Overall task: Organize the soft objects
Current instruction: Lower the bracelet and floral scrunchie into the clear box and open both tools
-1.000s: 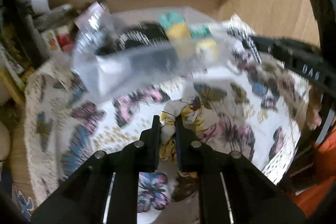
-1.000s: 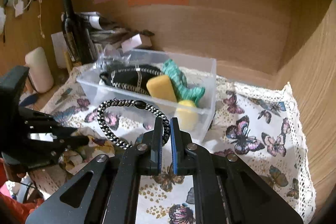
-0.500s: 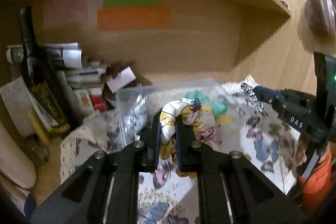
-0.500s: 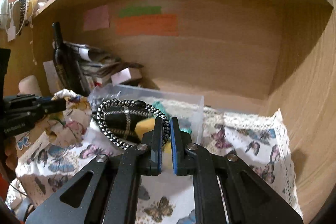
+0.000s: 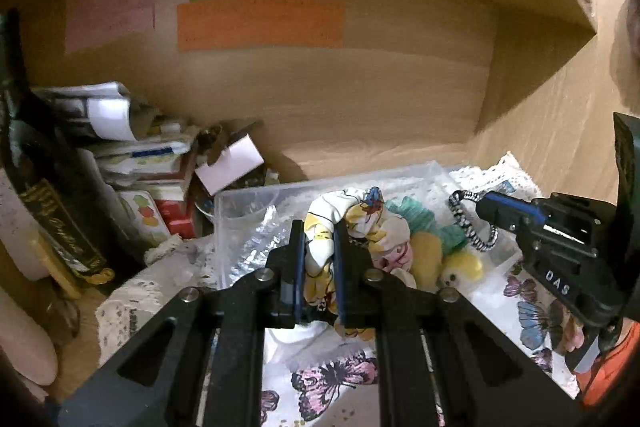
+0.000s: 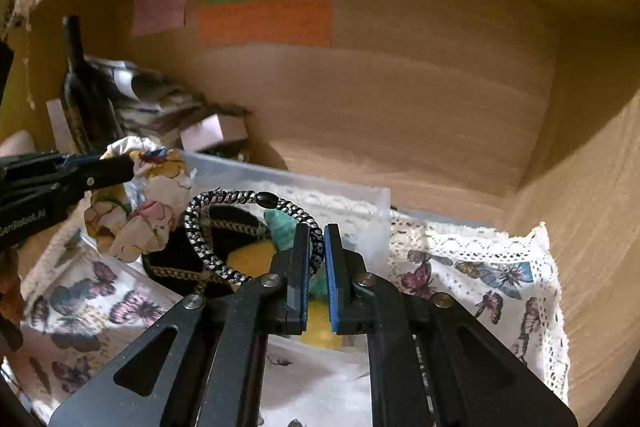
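My left gripper (image 5: 316,251) is shut on a floral fabric scrunchie (image 5: 352,223) and holds it over the near edge of a clear plastic box (image 5: 256,199). It shows from the side in the right wrist view (image 6: 140,211). My right gripper (image 6: 316,259) is shut on a black-and-white braided hair tie (image 6: 224,227), held above the box (image 6: 360,203); the tie also shows in the left wrist view (image 5: 464,223). In the box lie a black item with chain trim (image 6: 224,223), a teal scrunchie (image 5: 416,219) and yellow soft pieces (image 5: 460,263).
The box sits on a butterfly-print cloth (image 6: 472,275) inside a wooden shelf niche. A dark bottle (image 5: 52,211), stacked papers and small cartons (image 5: 160,163) crowd the left. The wooden side wall (image 6: 592,211) stands to the right.
Both grippers have risen and moved forward toward the box, each still holding its item. The scrunchie and the hair tie now hang over the box.
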